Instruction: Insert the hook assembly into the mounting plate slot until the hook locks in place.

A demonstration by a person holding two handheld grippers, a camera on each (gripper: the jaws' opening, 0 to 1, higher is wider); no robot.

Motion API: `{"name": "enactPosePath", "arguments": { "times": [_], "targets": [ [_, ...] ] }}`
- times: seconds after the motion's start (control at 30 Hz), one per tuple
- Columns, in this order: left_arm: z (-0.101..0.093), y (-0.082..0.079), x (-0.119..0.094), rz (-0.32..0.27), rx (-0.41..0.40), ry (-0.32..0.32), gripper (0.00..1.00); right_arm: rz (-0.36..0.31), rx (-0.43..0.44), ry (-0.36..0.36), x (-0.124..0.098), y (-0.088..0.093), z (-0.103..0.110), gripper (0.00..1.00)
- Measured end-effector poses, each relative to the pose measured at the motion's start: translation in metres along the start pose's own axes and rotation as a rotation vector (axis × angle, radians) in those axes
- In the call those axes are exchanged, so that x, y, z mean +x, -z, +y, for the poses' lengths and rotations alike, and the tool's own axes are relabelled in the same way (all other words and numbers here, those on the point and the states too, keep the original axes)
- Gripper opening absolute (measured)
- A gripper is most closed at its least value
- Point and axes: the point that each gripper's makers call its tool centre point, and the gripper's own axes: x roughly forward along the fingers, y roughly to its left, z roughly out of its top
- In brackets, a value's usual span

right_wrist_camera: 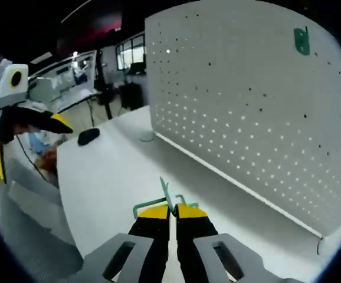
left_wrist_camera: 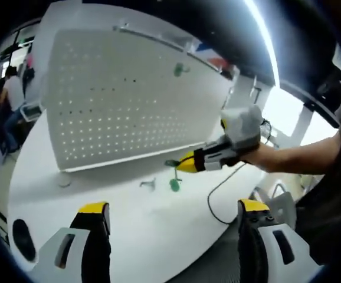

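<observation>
Landmark: the white pegboard (left_wrist_camera: 123,94), stood upright on the white table (left_wrist_camera: 158,230).

Left of the pegboard, in the left gripper view, a dark round object (left_wrist_camera: 23,236) is seen lying on the table near its edge. The left gripper (left_wrist_camera: 173,221) is held well back from the board, its jaws wide apart with nothing between them.

High on the pegboard face, one green hook (left_wrist_camera: 179,69) is already seated. Below the board's bottom edge, on the table, a small metal clip (left_wrist_camera: 148,184) and a loose green piece (left_wrist_camera: 174,184) are seen.

To the right of the board's lower edge, the right gripper (left_wrist_camera: 185,163) is brought in by a hand (left_wrist_camera: 271,158). In the right gripper view its jaws are clamped together on a green hook assembly (right_wrist_camera: 161,200), held in front of the board, clear of the holes.

Judged step: approach, insertion not started.

Risks:
- The hook is pinched by thin wire only; it could be twisted in the jaws on contact, so the prongs would miss the holes.
- The board appears free-standing; it could be pushed back or tipped by a hard press, since it is not braced by the left gripper.
- A lock could be assumed after partial seating.
</observation>
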Motion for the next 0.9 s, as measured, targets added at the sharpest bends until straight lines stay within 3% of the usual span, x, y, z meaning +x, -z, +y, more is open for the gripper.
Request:
{"name": "enactPosePath", "arguments": {
  "times": [0.1, 0.27, 0.37, 0.5, 0.6, 0.63, 0.7, 0.9],
  "targets": [
    [0.0, -0.003, 0.0, 0.01, 0.031, 0.006, 0.87, -0.041, 0.022, -0.083, -0.018, -0.024, 0.017, 0.0],
    [0.0, -0.009, 0.002, 0.008, 0.089, 0.02, 0.83, -0.01, -0.12, -0.17, -0.044, -0.039, 0.044, 0.0],
    [0.0, -0.014, 0.002, -0.004, 0.144, 0.015, 0.73, 0.025, -0.171, -0.212, -0.05, -0.037, 0.058, 0.0],
    [-0.01, -0.016, 0.003, -0.003, 0.131, 0.054, 0.67, 0.091, -0.269, -0.263, -0.055, -0.029, 0.075, 0.0],
    [-0.016, -0.009, 0.005, 0.035, 0.157, 0.08, 0.57, 0.138, -0.346, -0.284, -0.057, -0.021, 0.085, 0.0],
    [-0.026, -0.003, 0.005, 0.068, 0.132, 0.14, 0.52, 0.145, -0.354, -0.293, -0.057, -0.019, 0.088, 0.0],
    [-0.041, -0.002, 0.008, 0.069, 0.12, 0.21, 0.4, 0.166, -0.359, -0.323, -0.057, -0.013, 0.098, 0.0],
    [-0.049, 0.012, 0.016, 0.147, 0.246, 0.202, 0.35, 0.239, -0.449, -0.362, -0.056, 0.004, 0.112, 0.0]
  ]
}}
